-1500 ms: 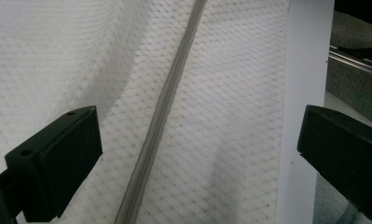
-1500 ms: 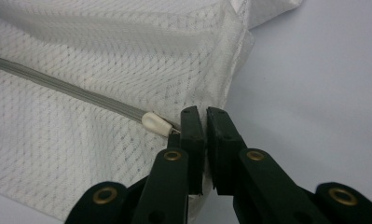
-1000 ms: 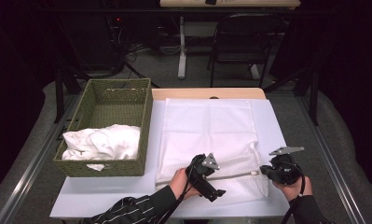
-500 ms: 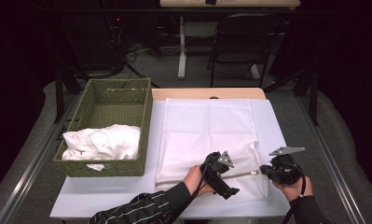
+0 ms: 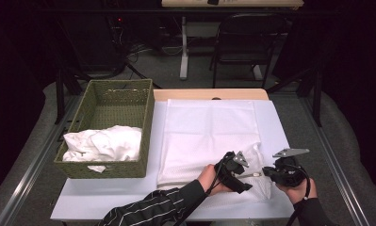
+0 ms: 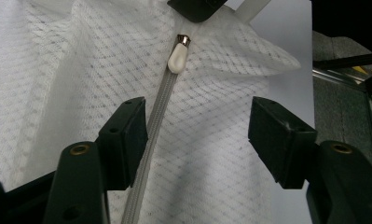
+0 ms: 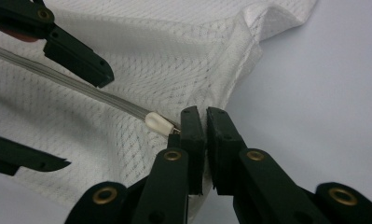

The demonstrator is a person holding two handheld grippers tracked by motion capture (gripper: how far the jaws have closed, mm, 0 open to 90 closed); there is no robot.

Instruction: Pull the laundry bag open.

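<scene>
Fingers: right gripper [image 7: 204,122] pinched on mesh bag [image 5: 209,132] corner, just beside zipper pull [image 6: 179,59]. Left gripper [image 6: 197,130] jaws apart, have just been closing, straddling zipper tape [image 6: 155,126], no contact yet. Bag flat on table [image 5: 105,197], near-right. Judgement: zip closed; opening not begun. Basket [image 5: 145,117] w/ laundry far-left.

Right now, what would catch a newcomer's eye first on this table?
Near the table's front edge, the right hand-held gripper is clamped on the corner of a white mesh laundry bag, just beside the zipper pull. The left hand-held gripper straddles the grey zipper, its jaws just closing but not yet touching it. At the left stands a green wicker basket holding crumpled white cloth.
</scene>
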